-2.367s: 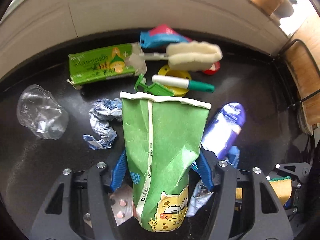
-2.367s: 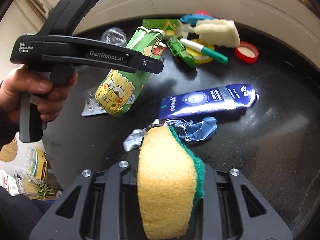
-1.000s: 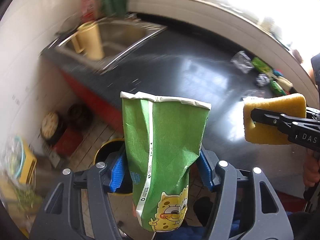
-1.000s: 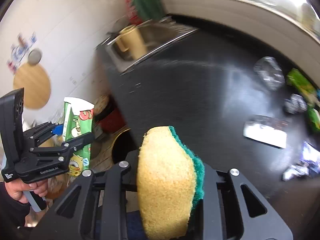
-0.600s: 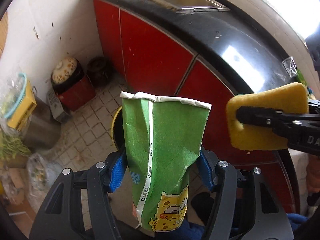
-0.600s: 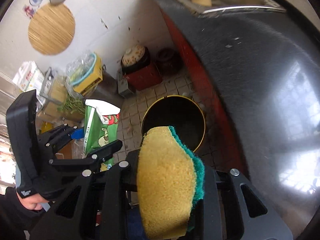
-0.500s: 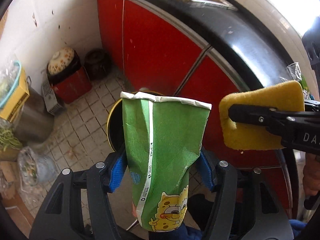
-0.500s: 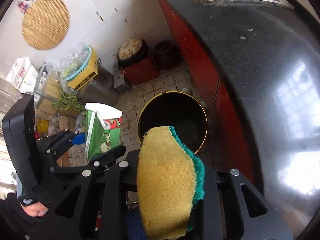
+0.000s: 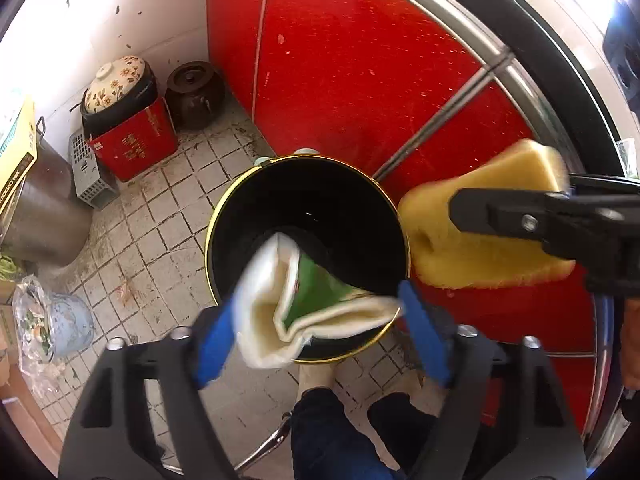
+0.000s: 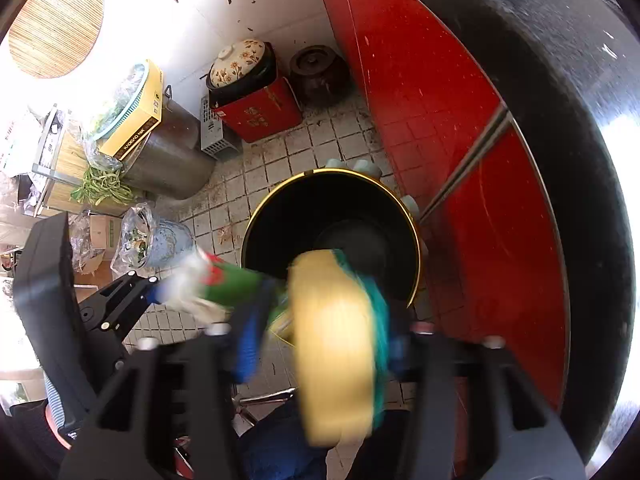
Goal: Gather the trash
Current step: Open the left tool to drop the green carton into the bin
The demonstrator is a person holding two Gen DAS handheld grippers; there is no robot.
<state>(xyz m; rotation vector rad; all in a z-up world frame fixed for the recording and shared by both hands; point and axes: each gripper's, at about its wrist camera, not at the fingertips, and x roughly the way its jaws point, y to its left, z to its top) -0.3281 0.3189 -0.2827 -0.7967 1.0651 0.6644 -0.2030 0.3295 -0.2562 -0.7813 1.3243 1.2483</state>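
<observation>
A black trash bin with a gold rim point(image 9: 256, 184) point(image 10: 280, 196) stands on the tiled floor below both grippers. My left gripper point(image 9: 316, 320) is open; the green cartoon carton point(image 9: 304, 300) tips forward between its blue pads, blurred, over the bin's mouth. It also shows in the right wrist view point(image 10: 228, 280). My right gripper point(image 10: 324, 348) has spread jaws; the yellow and green sponge point(image 10: 336, 340) sits blurred between them, over the bin's near rim. The sponge also shows in the left wrist view point(image 9: 480, 224).
Red cabinet doors point(image 9: 360, 60) stand behind the bin under the black counter point(image 10: 580, 100). A red box with a flowered pot point(image 9: 128, 128), a brown jar point(image 9: 192, 92), a metal pot point(image 10: 168, 160) and bags of vegetables point(image 10: 148, 240) crowd the floor to the left.
Both grippers have swung down over the bin. The left jaws have opened and the carton tips out. The right jaws have spread and the sponge is slipping free.
</observation>
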